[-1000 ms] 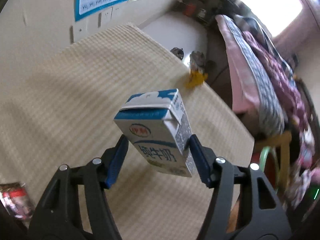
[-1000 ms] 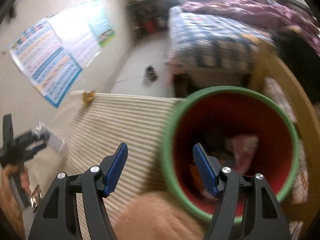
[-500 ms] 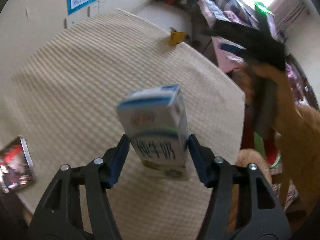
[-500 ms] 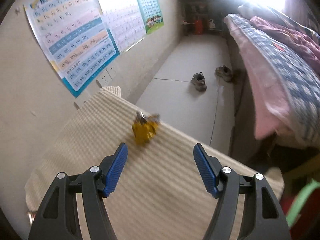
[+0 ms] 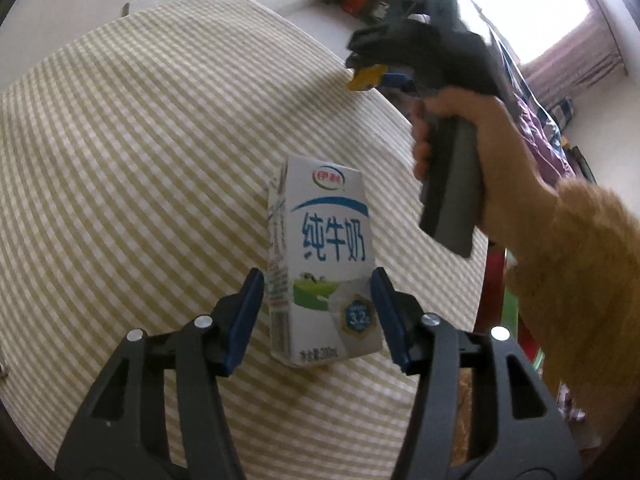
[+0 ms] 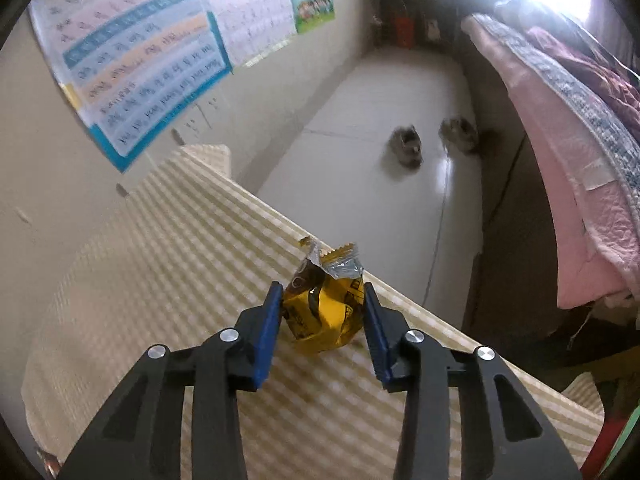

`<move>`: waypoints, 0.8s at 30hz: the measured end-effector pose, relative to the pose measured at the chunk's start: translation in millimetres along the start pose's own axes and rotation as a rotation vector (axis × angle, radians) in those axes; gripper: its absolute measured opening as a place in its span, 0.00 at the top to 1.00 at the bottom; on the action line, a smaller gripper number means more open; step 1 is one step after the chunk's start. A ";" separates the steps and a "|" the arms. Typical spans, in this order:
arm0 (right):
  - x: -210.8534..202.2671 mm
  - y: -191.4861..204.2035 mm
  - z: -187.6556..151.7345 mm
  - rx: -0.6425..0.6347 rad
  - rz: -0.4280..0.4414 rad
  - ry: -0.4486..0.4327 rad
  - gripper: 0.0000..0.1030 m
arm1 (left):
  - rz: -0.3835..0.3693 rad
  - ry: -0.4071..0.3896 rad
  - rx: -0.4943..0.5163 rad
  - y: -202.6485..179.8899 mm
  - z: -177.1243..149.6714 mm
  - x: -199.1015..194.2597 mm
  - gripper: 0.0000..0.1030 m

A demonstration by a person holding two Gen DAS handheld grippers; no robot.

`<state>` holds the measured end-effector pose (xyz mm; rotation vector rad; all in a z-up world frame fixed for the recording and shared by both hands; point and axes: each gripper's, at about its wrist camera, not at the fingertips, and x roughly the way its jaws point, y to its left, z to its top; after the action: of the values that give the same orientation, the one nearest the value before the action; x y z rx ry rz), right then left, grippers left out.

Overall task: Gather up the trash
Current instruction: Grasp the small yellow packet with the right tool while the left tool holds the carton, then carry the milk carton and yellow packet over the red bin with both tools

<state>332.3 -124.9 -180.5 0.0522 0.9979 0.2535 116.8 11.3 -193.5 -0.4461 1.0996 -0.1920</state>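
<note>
Two grippers are in view, each carried in one hand. One milk carton (image 5: pixel 324 256) and one yellow snack wrapper (image 6: pixel 324 304) are the trash items visible; both are at the table (image 5: pixel 132 168), which is covered with a beige checked cloth. The left gripper (image 5: pixel 318 312) holds the milk carton by its lower part: the blue pads (image 5: pixel 248 316) stand against the carton's two narrow sides, jaws at a medium width, and the carton is upright with its printed face toward the camera. Whether the carton's base rests on the cloth cannot be told. The right gripper (image 6: pixel 320 322) sits at the far edge of the table with the crumpled yellow wrapper between its pads; its jaws have just been closing, and both pads now bear on the wrapper's sides. The wrapper lies on the cloth close to the table edge, torn end up. In the left wrist view, the right hand (image 5: pixel 480 152) grips the grey handle, sleeve in orange-brown knit. Two shoes (image 6: pixel 408 146) stand on the floor beyond the table, beside one bed (image 6: pixel 568 128). Several wall charts (image 6: pixel 140 56) hang above the table.
</note>
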 end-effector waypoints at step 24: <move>-221.9 -44.2 -192.5 0.114 0.112 -0.083 0.62 | 0.134 -0.055 0.160 -59.6 -11.0 -27.3 0.46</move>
<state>65.2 -233.7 -109.2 0.2220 0.9270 0.2946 98.8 -34.9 -149.1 -0.2327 1.0471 -0.1475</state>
